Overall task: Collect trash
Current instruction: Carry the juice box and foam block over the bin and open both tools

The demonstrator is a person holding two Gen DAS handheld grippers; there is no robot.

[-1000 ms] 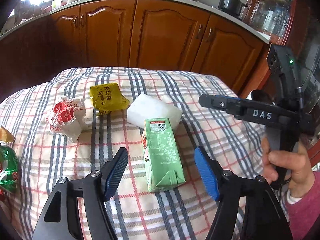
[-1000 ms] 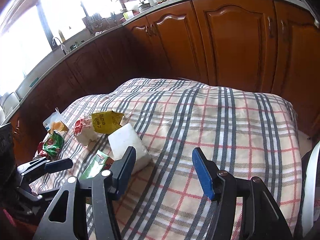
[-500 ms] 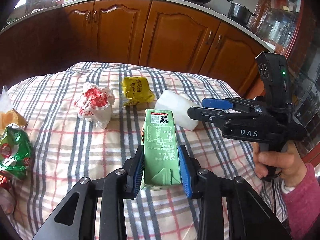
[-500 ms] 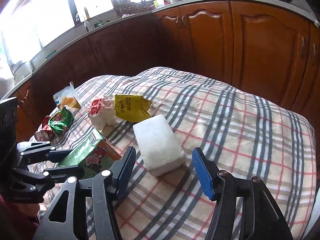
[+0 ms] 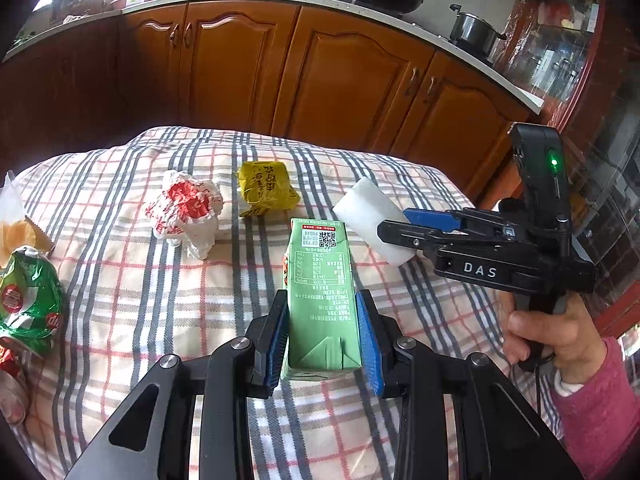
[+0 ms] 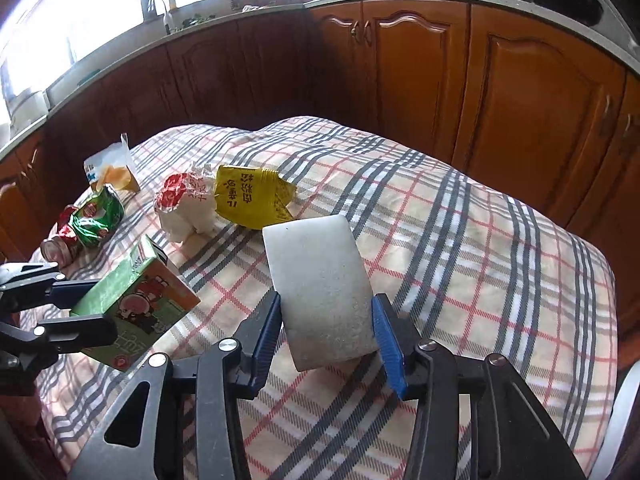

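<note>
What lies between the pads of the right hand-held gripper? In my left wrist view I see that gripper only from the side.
Observer: The white block lies between its blue pads. The jaws of the right hand-held gripper are closing, and both pads look to be against the block's sides.
Operator: Thank you. The carton in my left hand-held gripper shows me only its printed green side. What is on the other face?
Observer: The right wrist view shows that face of the green drink carton. It is orange, with a cartoon figure printed on it.
</note>
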